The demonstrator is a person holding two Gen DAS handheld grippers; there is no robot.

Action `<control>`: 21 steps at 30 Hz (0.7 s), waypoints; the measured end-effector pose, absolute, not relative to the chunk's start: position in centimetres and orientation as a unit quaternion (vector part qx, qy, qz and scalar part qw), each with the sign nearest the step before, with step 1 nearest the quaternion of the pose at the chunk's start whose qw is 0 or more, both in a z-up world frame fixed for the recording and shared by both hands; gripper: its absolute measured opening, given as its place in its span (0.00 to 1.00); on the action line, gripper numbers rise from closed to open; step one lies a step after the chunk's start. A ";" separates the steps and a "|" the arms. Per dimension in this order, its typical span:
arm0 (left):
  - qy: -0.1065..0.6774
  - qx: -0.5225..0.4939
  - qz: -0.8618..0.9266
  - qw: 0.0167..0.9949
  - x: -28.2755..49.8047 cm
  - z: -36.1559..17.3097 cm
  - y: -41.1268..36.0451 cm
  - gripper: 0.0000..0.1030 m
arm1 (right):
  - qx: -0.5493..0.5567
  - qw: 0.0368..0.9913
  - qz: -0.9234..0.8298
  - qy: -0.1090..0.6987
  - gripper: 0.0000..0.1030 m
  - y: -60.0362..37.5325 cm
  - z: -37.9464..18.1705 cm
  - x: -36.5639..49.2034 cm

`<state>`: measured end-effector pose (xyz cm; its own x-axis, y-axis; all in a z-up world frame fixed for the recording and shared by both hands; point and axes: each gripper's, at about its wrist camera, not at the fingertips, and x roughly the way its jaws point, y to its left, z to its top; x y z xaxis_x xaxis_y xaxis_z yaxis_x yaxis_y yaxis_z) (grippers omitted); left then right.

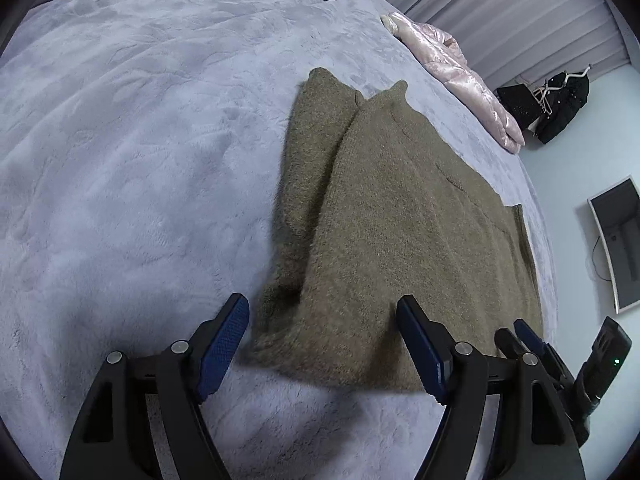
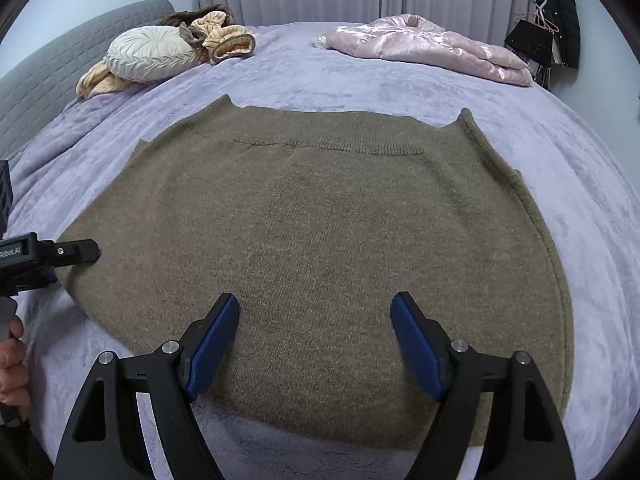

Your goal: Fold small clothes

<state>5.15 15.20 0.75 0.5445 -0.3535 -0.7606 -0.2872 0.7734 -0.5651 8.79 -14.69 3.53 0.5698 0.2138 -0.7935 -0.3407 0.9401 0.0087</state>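
Right wrist view: a brown knit sweater (image 2: 320, 248) lies spread flat on the lavender plush bed (image 2: 580, 208), its ribbed band toward the far side. The right hand-held gripper (image 2: 315, 340) hangs over the near hem with its blue-padded fingers (image 2: 214, 344) spread wide and nothing between them. The left hand-held gripper (image 2: 86, 252) reaches in at the sweater's left edge. In the left wrist view the left hand-held gripper (image 1: 322, 350) is likewise spread apart above a blurred, rumpled corner of the sweater (image 1: 400, 220), not pinching it. Farther back on the bed sit a pink quilted jacket (image 2: 432, 46), a round pleated cushion (image 2: 150, 53) and a peach striped garment (image 2: 228, 42)
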 end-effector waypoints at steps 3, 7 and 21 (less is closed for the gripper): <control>0.466 -0.359 -0.032 0.808 4.2 0.6 16.6 0.75 | -0.062 0.884 0.159 0.434 0.79 -15.0 3.4 8.8; 0.479 -0.385 -0.067 0.786 5.6 -0.4 16.9 0.75 | -0.059 0.885 0.160 0.433 0.81 -15.0 2.9 8.7; 0.514 -0.210 -0.025 0.831 9.5 2.6 8.5 0.30 | -0.046 0.874 0.190 0.445 0.83 -13.6 6.0 10.4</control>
